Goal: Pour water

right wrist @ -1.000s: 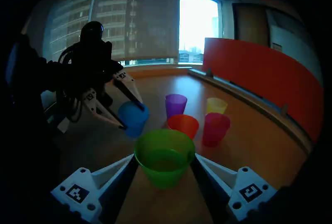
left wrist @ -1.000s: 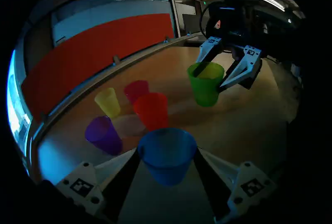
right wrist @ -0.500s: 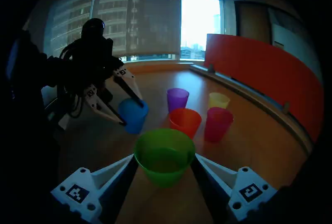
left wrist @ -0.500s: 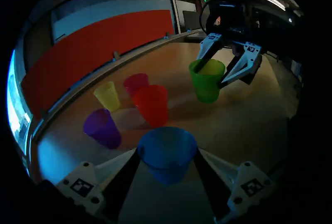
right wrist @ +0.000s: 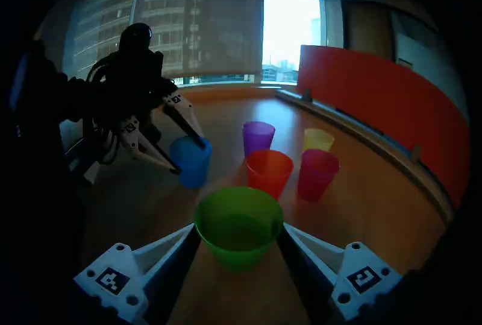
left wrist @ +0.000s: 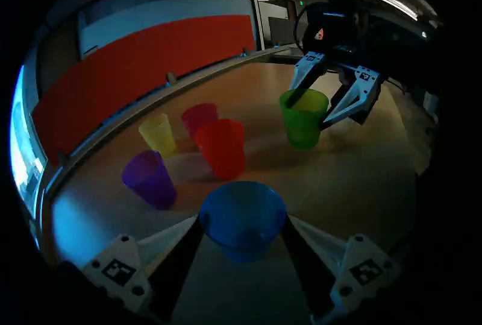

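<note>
The left claw (left wrist: pixel 243 224) grips a blue cup (left wrist: pixel 243 213). The right claw (right wrist: pixel 239 230) grips a green cup (right wrist: pixel 239 246). Behind the left claw, the right gripper view shows a bright window (right wrist: pixel 289 29).

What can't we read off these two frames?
Blue cup water level: left gripper view, interior dim and uniform.
Green cup contents: right gripper view, inside dark, level unclear.
Pink cup base: left gripper view, behind orange cup.
Person: right gripper view, backlit silhouette, cut by left edge.
</note>
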Demonstrator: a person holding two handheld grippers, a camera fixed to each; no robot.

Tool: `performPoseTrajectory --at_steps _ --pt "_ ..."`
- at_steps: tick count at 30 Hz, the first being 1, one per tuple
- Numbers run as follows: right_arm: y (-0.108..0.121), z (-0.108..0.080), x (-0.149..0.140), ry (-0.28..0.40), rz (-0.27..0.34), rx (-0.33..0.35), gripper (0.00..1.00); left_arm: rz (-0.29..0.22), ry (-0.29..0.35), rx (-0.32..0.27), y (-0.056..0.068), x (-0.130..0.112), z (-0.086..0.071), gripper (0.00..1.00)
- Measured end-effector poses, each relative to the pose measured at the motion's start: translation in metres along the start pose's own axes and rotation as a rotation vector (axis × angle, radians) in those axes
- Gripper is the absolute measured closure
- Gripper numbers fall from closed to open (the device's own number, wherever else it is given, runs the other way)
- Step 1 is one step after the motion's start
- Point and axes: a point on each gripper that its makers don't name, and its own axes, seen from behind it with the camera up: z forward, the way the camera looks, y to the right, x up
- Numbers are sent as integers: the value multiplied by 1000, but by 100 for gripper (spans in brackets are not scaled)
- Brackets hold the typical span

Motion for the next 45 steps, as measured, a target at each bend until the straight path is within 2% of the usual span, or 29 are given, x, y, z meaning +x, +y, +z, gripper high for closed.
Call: performPoseTrajectory --at_steps 12,27,45 --pt "-2 1 -4 -15 -7 0 11 -17 -13 2 -1 -10 -6 13" --pt "-1 4 -12 -33 -4 1 10 -81 -48 -6 -9 -26 -4 13" --pt "1 10 -29 -63 -6 2 10 -77 -113 -9 -5 -49 -11 13"
